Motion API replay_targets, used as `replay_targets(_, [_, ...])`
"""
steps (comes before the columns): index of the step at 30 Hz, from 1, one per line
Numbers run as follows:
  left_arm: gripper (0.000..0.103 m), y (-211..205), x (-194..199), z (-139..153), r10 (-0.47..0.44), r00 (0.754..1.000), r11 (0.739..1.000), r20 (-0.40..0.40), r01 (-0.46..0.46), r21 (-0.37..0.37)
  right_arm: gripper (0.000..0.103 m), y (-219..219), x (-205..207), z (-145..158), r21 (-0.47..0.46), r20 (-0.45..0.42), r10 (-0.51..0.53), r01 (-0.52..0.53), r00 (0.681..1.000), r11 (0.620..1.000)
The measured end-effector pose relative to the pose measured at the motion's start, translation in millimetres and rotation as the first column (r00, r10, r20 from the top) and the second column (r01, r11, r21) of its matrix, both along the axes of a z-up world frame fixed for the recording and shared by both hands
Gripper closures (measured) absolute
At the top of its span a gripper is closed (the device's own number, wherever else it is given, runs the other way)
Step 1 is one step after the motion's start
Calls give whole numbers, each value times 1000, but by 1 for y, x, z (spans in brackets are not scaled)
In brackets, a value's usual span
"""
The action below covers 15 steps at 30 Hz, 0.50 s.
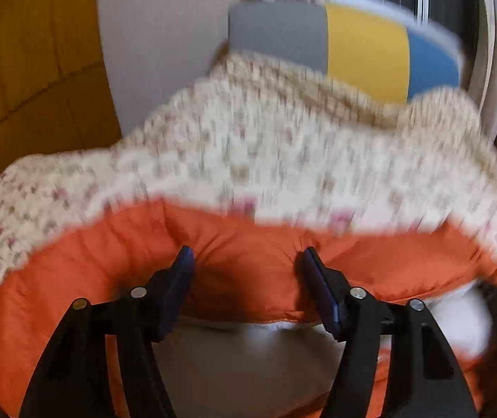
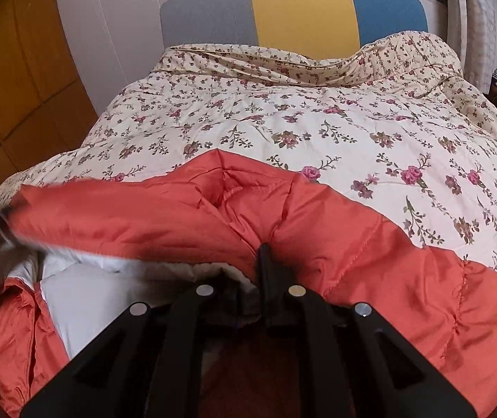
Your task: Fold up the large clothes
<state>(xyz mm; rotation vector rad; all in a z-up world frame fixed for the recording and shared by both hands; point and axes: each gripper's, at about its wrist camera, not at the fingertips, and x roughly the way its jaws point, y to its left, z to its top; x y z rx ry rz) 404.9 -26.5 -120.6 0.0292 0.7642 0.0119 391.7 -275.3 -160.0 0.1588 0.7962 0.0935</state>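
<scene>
Left wrist: blurred. Left gripper (image 1: 245, 261) released, jaws apart over jacket (image 1: 248, 240) edge, nothing pinched. Jacket on quilt (image 1: 248, 146), long axis across frame, probably.

Right wrist: right gripper (image 2: 265, 249) clenched on jacket (image 2: 318, 230) fold. White lining (image 2: 84, 296) exposed; folding partway, tidy stack not yet made.

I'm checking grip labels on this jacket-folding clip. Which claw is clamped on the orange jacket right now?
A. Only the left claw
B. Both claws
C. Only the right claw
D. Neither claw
C: the right claw is pinched shut on a fold of the orange jacket, while the left claw stands open, its fingers apart with jacket fabric loose between them.
</scene>
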Motion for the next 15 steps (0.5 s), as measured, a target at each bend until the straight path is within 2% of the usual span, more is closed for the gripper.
replay_targets(2, [39,0,-7,-13,-14,999,1000,35,14,7,90,2,0,1,-9,-1,0,0,1000,1000])
replay_targets(6, [39,2,-7,-14,-11,1000,1000,28,11,9,85,3,-15,17,-14,-12,6,-6,1000,1000])
replay_targets(8, [39,2,-8,-15,-13,999,1000,30,13,0,73,3,-39,38,19,63,-1,-1,998,1000])
replay_targets(10, [39,2,-8,-15,-13,999,1000,32,13,3,67,7,-50,56,52,138,-1,-6,990,999])
replay_targets(13, [39,-2,-9,-13,-12,999,1000,32,12,10,68,29,-36,71,38,177,30,-37,984,999])
replay_targets(15, [39,0,-10,-13,-13,999,1000,34,13,0,69,46,-14,66,21,141,56,-60,988,998])
